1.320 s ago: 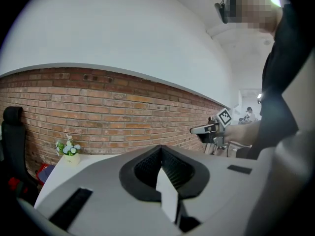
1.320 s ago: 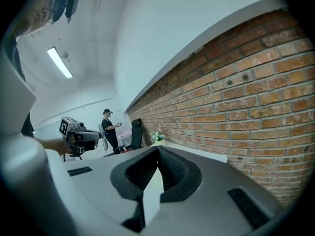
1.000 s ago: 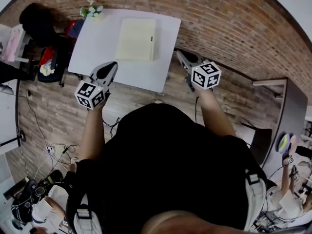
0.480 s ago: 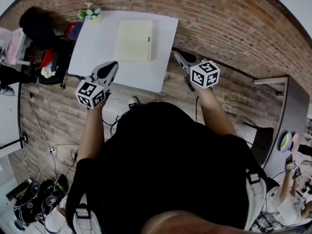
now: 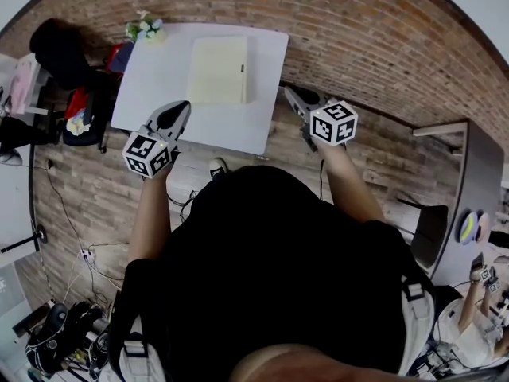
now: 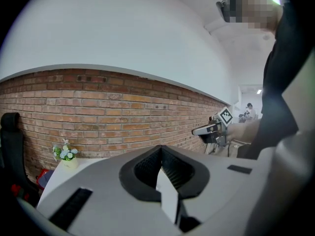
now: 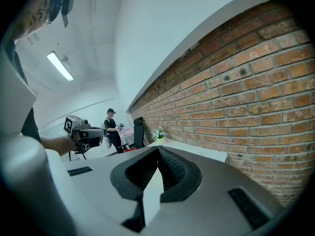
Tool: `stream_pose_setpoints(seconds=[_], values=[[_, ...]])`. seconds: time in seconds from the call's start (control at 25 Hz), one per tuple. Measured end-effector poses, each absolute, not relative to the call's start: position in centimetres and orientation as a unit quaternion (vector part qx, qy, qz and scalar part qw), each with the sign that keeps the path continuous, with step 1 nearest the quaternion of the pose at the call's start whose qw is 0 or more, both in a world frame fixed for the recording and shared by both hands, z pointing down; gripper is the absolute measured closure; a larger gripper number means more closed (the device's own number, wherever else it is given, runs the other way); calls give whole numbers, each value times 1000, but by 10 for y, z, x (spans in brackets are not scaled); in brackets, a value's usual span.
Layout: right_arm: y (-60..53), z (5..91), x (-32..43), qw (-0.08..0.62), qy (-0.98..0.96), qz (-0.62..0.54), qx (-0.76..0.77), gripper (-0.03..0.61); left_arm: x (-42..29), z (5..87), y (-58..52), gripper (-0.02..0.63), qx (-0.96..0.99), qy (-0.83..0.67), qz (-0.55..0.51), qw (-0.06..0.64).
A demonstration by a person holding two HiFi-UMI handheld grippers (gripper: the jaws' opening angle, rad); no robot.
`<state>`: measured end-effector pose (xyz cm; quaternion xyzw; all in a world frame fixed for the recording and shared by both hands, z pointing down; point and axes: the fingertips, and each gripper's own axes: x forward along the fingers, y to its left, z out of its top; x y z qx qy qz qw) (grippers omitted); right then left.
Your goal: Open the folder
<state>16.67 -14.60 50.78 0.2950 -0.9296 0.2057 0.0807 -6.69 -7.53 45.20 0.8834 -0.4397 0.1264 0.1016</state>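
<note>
We stand at the near edge of the white table (image 5: pixel 151 78), where the pale yellow folder (image 5: pixel 219 70) lies closed and flat on the table's far half, near its middle. Our left gripper (image 5: pixel 181 108) hovers over the table's near edge and our right gripper (image 5: pixel 293 94) hangs just off its right side, each with jaws clenched together on nothing and both apart from the folder. A small pot of flowers (image 5: pixel 145 27) sits at the table's far left corner.
</note>
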Motion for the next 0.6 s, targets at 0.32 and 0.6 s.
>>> stream_pose_setpoints(seconds=[0.32, 0.6], values=[[-149, 507, 147, 92, -925, 203, 308, 554, -90, 456, -80, 601, 889, -431, 116, 106], [-157, 507, 129, 97, -918, 207, 325, 554, -117, 457, -93, 601, 893, -423, 110, 110]])
